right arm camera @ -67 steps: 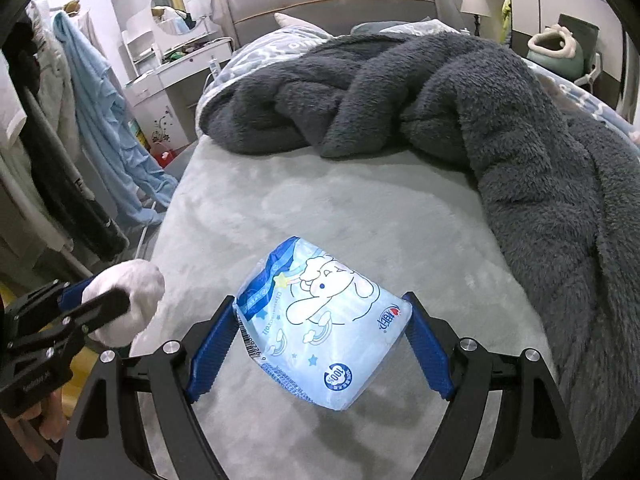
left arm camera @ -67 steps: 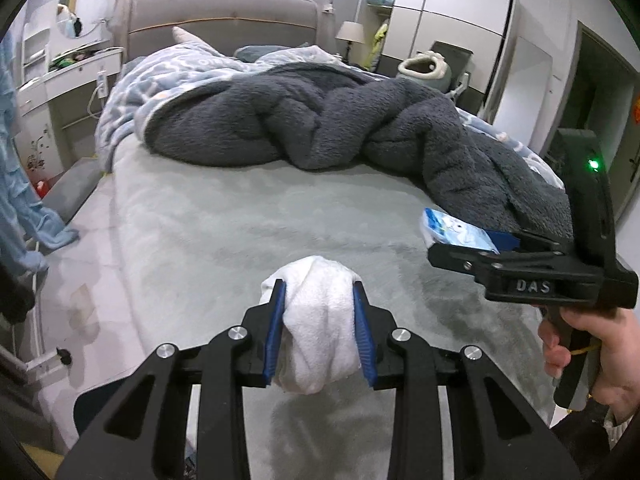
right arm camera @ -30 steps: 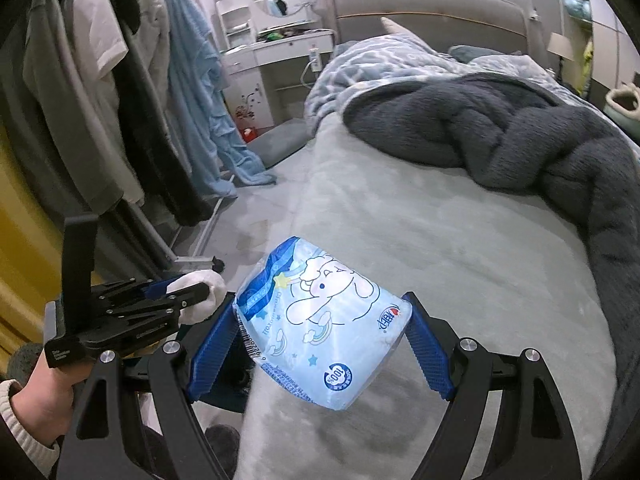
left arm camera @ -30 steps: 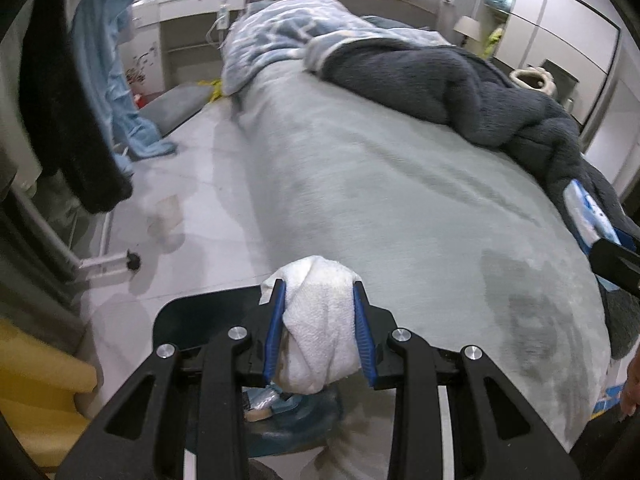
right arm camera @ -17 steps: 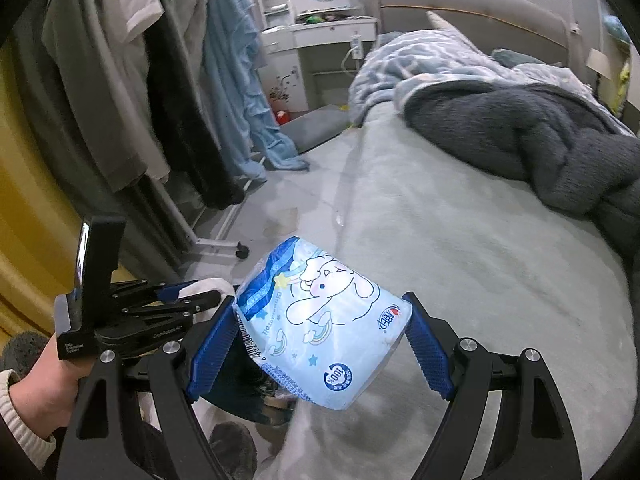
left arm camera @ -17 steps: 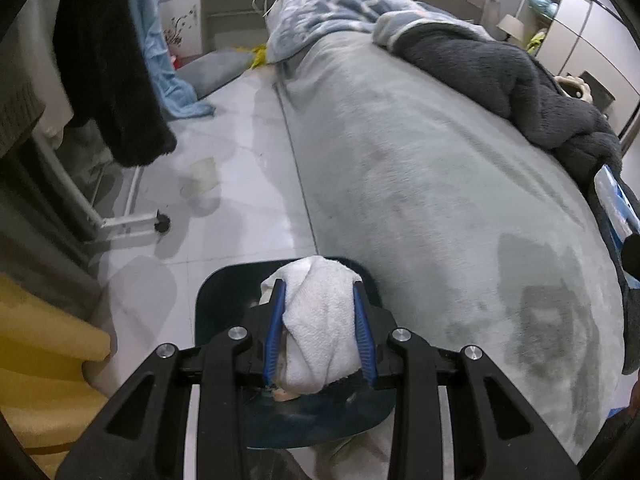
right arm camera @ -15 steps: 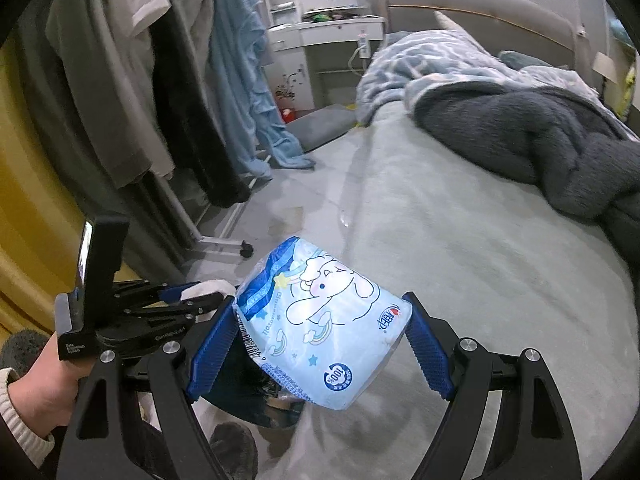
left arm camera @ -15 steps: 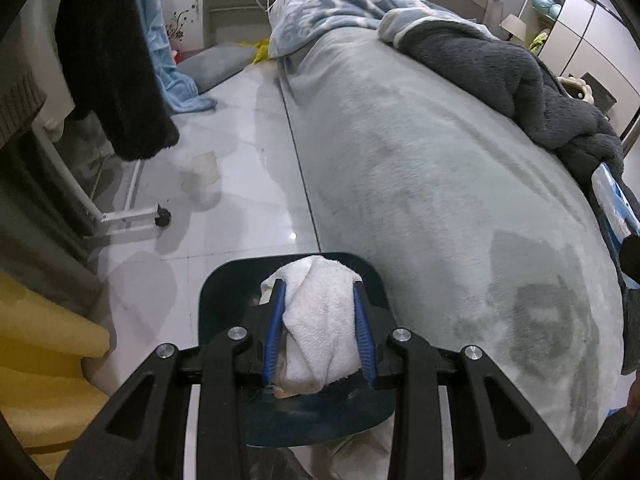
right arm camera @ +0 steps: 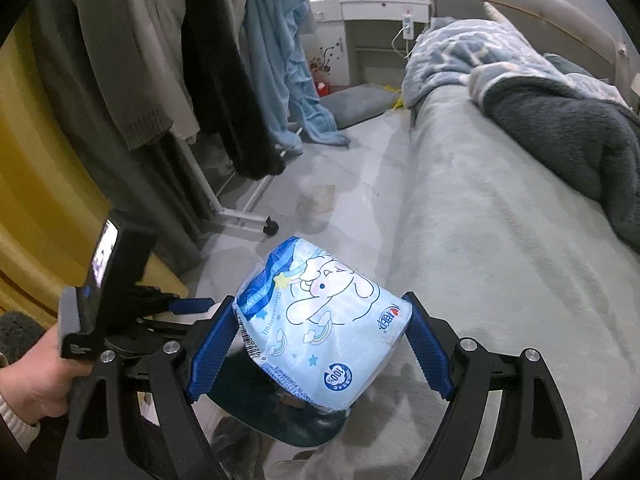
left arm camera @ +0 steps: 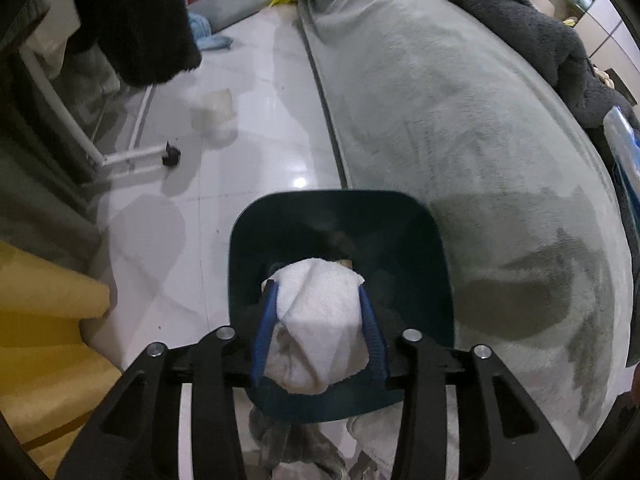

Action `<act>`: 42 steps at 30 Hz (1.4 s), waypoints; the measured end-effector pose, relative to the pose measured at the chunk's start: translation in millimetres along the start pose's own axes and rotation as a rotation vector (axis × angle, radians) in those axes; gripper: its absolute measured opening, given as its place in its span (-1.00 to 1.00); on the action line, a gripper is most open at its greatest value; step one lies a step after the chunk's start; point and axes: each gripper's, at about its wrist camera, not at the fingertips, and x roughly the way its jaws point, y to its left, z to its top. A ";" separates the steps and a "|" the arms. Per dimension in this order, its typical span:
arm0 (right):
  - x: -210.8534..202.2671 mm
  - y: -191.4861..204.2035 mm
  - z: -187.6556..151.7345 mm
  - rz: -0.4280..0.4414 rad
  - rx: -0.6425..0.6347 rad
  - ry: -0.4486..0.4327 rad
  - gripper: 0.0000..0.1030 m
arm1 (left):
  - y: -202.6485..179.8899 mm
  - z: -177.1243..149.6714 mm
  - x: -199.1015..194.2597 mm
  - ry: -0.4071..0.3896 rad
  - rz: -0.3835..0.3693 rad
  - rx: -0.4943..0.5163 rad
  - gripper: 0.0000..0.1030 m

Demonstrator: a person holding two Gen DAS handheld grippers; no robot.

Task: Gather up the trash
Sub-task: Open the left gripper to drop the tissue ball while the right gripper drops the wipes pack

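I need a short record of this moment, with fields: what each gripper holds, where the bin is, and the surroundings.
left gripper: shut on a white wad, held over the bin opening
right gripper: shut on a blue wrapper with a cartoon print
bin: dark, open top, on the floor beside the bed; something lies inside, unclear what
bed: grey cover, dark blanket near the head end
floor: pale tiles, a clothes rack with hanging clothes
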 end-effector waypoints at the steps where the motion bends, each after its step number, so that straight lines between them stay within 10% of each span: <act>1: 6.7 0.4 -0.8 0.003 -0.003 0.012 0.60 | 4.1 -0.6 -0.7 0.000 -0.007 -0.007 -0.04; 15: 66.4 15.1 -16.4 0.008 -0.044 0.143 0.60 | 28.3 2.3 -30.7 -0.101 -0.016 -0.026 0.63; 31: 95.3 28.0 -26.4 -0.012 -0.062 0.231 0.75 | 13.6 18.1 -106.4 -0.381 -0.070 0.012 0.77; 42: 25.0 15.3 -19.0 -0.072 -0.010 0.100 0.87 | -24.1 13.8 -162.3 -0.556 -0.073 0.091 0.82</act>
